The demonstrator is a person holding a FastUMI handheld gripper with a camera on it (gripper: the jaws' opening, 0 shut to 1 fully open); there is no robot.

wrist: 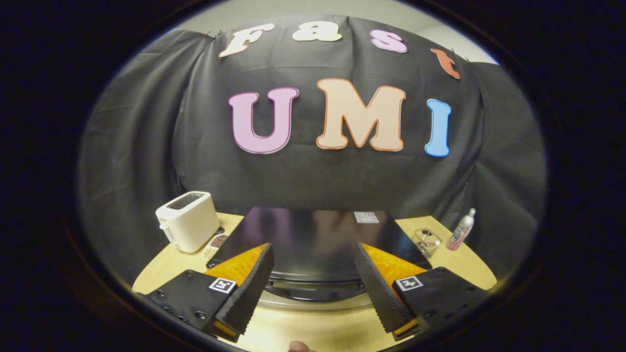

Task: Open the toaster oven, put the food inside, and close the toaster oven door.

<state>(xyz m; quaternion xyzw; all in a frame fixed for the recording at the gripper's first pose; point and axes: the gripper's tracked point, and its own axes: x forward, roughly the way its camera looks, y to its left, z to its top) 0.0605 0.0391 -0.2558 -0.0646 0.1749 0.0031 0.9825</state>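
The toaster oven (313, 234) is a black box on the wooden table, seen from above and in front; its glossy top faces me and the upper front edge with a curved handle (318, 293) lies just ahead of my fingers. My gripper (313, 266) hovers above that front edge, open, with nothing between the fingers. A small item that may be food (216, 244) rests on the table between the white toaster and the oven's left side; I cannot tell what it is.
A white slot toaster (188, 227) stands left of the oven. To its right are a clear glass dish (426, 241) and a small bottle (462, 230). The round wooden table (303, 332) ends close behind the oven at the black cloth wall.
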